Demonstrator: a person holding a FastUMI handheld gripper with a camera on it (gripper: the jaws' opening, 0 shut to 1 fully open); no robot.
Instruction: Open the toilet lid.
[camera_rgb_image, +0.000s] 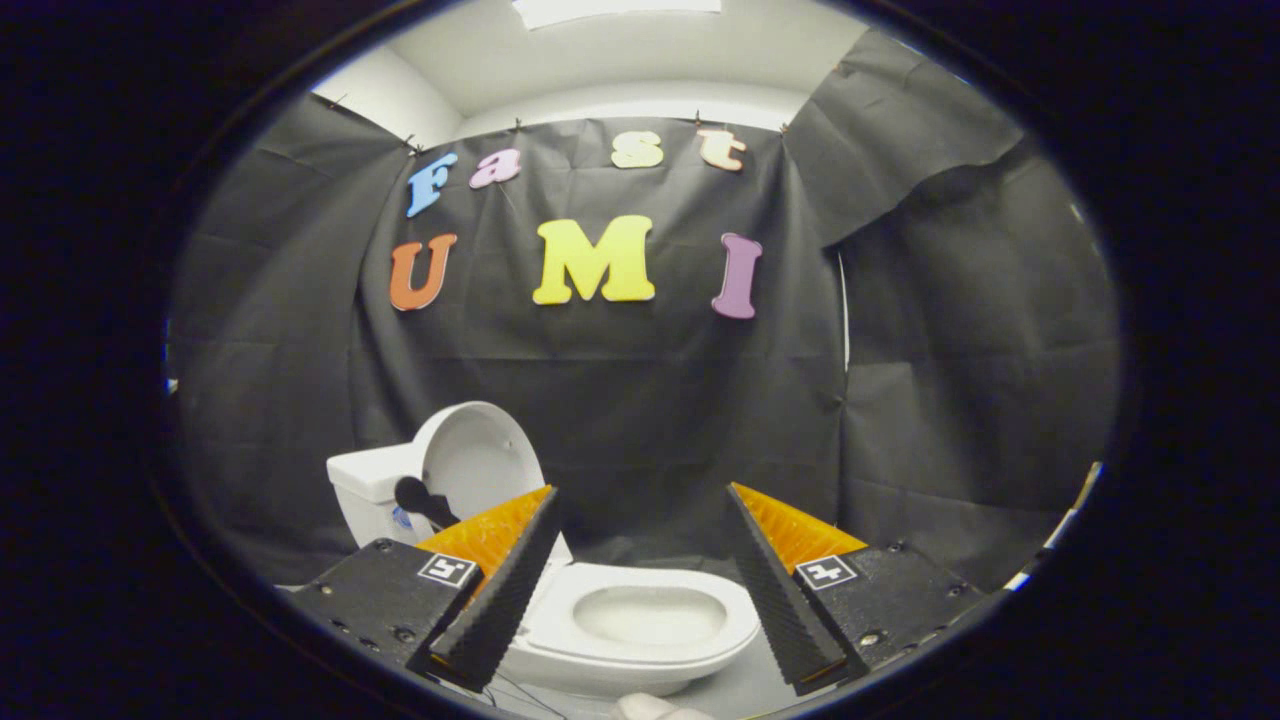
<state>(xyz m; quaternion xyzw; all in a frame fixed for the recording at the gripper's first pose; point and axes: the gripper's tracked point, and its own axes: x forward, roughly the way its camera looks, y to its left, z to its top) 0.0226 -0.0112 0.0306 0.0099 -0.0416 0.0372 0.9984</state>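
Black cloth walls the booth under a white ceiling. The gripper (640, 510) is released, fingers wide apart, grasping nothing; the toilet (640, 620) sits between them, its lid (485, 462) upright at ten o'clock against the tank (370, 490), whose base hides behind the left finger

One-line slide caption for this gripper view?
Open gripper held above the toilet bowl, fingers apart and touching nothing; the toilet lid stands raised against the tank.

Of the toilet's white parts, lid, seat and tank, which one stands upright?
The lid: it is raised, leaning back against the tank, while the seat lies flat between the open gripper's fingers.
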